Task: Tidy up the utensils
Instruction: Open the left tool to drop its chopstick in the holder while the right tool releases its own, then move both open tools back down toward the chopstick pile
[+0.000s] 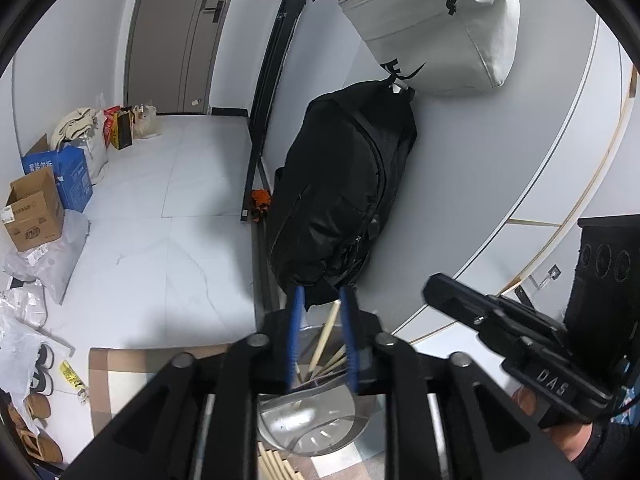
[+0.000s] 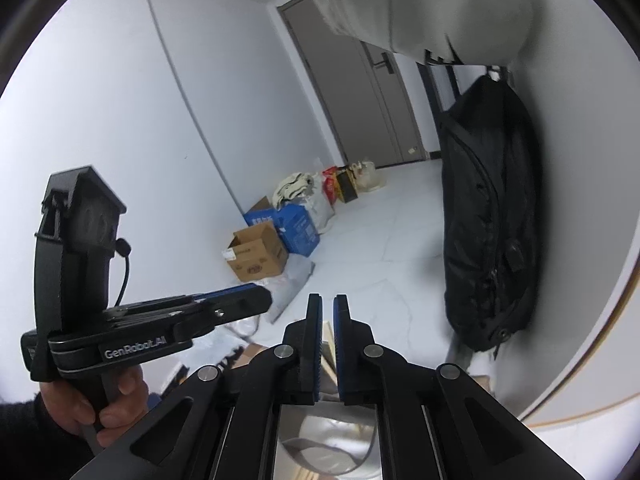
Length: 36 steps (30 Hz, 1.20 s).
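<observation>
A shiny steel container (image 1: 308, 420) stands just under my left gripper (image 1: 322, 292), with several pale wooden chopsticks (image 1: 329, 332) leaning in it. The left blue pads (image 1: 294, 332) stand apart, and one chopstick shows in the gap without being pressed. More wooden sticks (image 1: 276, 464) lie at the bottom edge. My right gripper (image 2: 327, 300) hovers over the same steel container (image 2: 324, 432), its pads nearly touching and nothing clearly held. The right gripper (image 1: 434, 286) appears from the side at the right of the left wrist view. In the right wrist view the left gripper (image 2: 264, 298) is held by a hand (image 2: 100, 408).
A checked tablecloth (image 1: 120, 380) covers the table. A black bag (image 1: 344, 184) and a pale canvas bag (image 1: 440, 28) hang on the wall ahead. Cardboard boxes (image 1: 34, 216), plastic bags and shoes (image 1: 36, 408) crowd the floor at left. A black cabinet (image 1: 604, 264) stands at right.
</observation>
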Tool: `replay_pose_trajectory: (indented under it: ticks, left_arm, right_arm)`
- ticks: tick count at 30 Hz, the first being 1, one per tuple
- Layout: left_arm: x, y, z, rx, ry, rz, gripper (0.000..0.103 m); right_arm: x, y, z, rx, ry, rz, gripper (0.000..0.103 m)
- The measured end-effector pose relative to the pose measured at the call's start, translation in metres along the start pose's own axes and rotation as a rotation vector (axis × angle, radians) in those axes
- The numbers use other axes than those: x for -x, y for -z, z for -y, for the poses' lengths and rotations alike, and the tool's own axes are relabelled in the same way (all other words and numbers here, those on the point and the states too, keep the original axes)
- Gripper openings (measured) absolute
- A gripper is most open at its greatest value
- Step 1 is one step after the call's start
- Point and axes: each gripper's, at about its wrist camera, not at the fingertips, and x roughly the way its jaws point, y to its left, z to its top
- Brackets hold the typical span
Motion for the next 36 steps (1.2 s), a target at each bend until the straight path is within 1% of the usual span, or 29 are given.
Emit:
replay_pose_trajectory:
  ticks: [1, 3, 4, 5, 9, 10, 14, 16, 18, 20, 24, 25, 27, 28, 36]
  left_arm:
    - [0.003, 0.001, 0.000, -0.002, -0.007, 0.004, 0.022]
    - [0.006, 0.004, -0.004, 0.002, -0.016, 0.007, 0.025]
    - [0.008, 0.006, -0.005, 0.005, -0.024, 0.007, 0.026]
    - [0.010, 0.008, -0.006, 0.006, -0.033, 0.006, 0.030]
    - [0.019, 0.018, -0.013, 0.012, -0.069, 0.014, 0.039]
    - [0.021, 0.021, -0.015, 0.017, -0.084, 0.015, 0.040]
    - [0.031, 0.033, -0.025, 0.048, -0.124, 0.037, 0.050]
    - [0.036, 0.041, -0.030, 0.063, -0.147, 0.056, 0.054]
    - [0.040, 0.049, -0.034, 0.079, -0.175, 0.072, 0.061]
    - [0.041, 0.059, -0.037, 0.094, -0.197, 0.078, 0.063]
    - [0.039, 0.080, -0.040, 0.102, -0.234, 0.061, 0.065]
    - [0.038, 0.085, -0.041, 0.105, -0.245, 0.056, 0.066]
    - [0.034, 0.096, -0.042, 0.118, -0.259, 0.043, 0.075]
    - [0.033, 0.100, -0.043, 0.122, -0.267, 0.041, 0.076]
    - [0.026, 0.141, -0.046, 0.081, -0.285, 0.007, 0.077]
  right_arm:
    - [0.002, 0.000, 0.000, -0.003, 0.004, 0.004, 0.010]
    - [0.010, 0.002, 0.000, -0.010, 0.011, 0.014, 0.020]
    - [0.014, 0.004, 0.000, -0.015, 0.015, 0.022, 0.028]
    - [0.018, 0.006, -0.001, -0.020, 0.015, 0.029, 0.035]
    - [0.033, 0.017, -0.005, -0.035, 0.018, 0.041, 0.043]
    - [0.035, 0.020, -0.006, -0.038, 0.018, 0.040, 0.048]
    - [0.042, 0.040, -0.013, -0.053, 0.019, 0.030, 0.057]
    - [0.044, 0.051, -0.016, -0.058, 0.015, 0.017, 0.059]
    - [0.045, 0.061, -0.021, -0.053, 0.019, 0.003, 0.062]
    - [0.045, 0.071, -0.027, -0.045, 0.018, -0.011, 0.067]
    - [0.045, 0.088, -0.036, -0.040, 0.017, -0.037, 0.072]
    - [0.044, 0.092, -0.037, -0.040, 0.017, -0.043, 0.075]
    - [0.042, 0.100, -0.039, -0.043, 0.017, -0.059, 0.080]
    - [0.041, 0.105, -0.040, -0.042, 0.018, -0.071, 0.082]
    - [0.016, 0.147, -0.037, -0.071, 0.040, -0.202, 0.084]
